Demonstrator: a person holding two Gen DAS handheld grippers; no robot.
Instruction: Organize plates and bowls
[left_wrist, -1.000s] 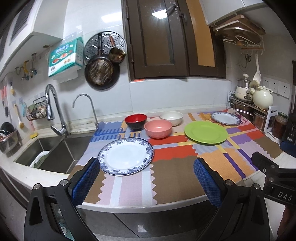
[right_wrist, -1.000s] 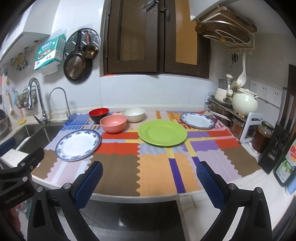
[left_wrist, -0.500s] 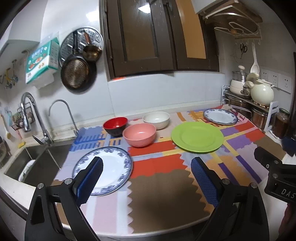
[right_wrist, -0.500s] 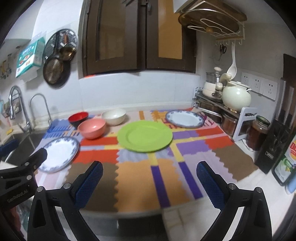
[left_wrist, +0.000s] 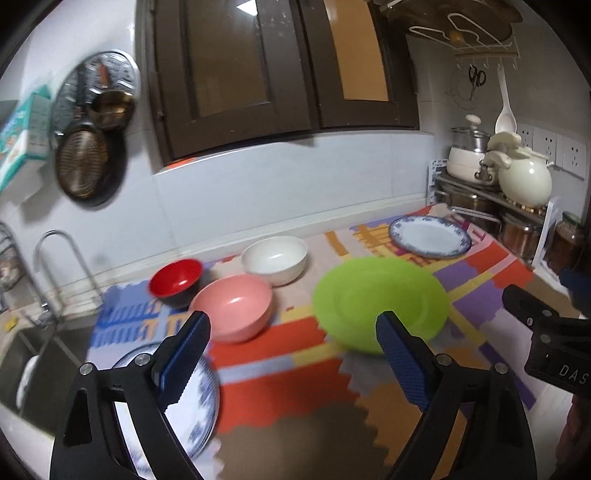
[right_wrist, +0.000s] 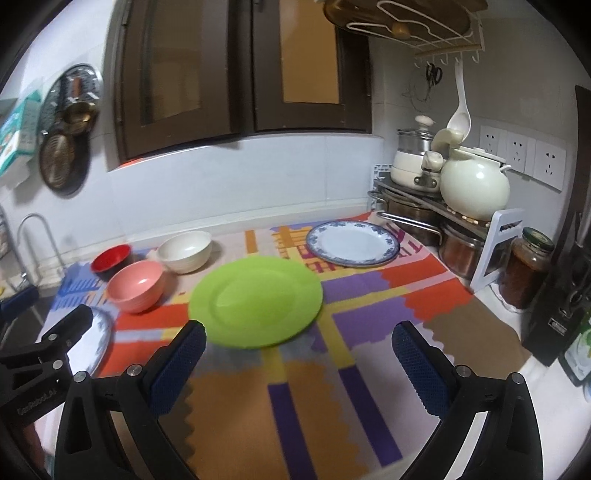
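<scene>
Both tools are released and empty. The left tool (left_wrist: 291, 354) has just been closing slightly, with nothing between its pads; it hangs above the near part of the worktop (right_wrist: 476, 325), which is covered by a patchwork mat (right_wrist: 236, 406). The right tool (right_wrist: 299, 362) stands wide, also over bare mat.

Location of the task items:
- Green plate (right_wrist: 255, 302): centre of the mat, just beyond both tools.
- Pink bowl (left_wrist: 232, 310): left of the green plate, near it but apart.
- White bowl (left_wrist: 275, 258): just behind the pink bowl.
- Red bowl (left_wrist: 176, 280): far left, beside the pink bowl; contact between them cannot be confirmed.
- Small blue-rimmed plate (right_wrist: 352, 243): far right, close to the pot rack (right_wrist: 417, 206).
- Large blue-rimmed plate (left_wrist: 195, 402): near left, partly hidden by the left tool's finger, not far from the sink (left_wrist: 26, 354).

Nothing is stacked yet; the task appears to be at its start.

Probable faults from this position:
- A flat plate offers only a thin rim. A shallow grip may slip and drop the plate on the worktop.
- The mat may ruck up if a pad drags along it while going under a rim.
- The large blue-rimmed plate lies toward the sink side; a sideways push could slide it that way.
- The two tools are close together; reaching for the same item risks a collision.
- The bowls are crowded; lifting one may knock its neighbour.
</scene>
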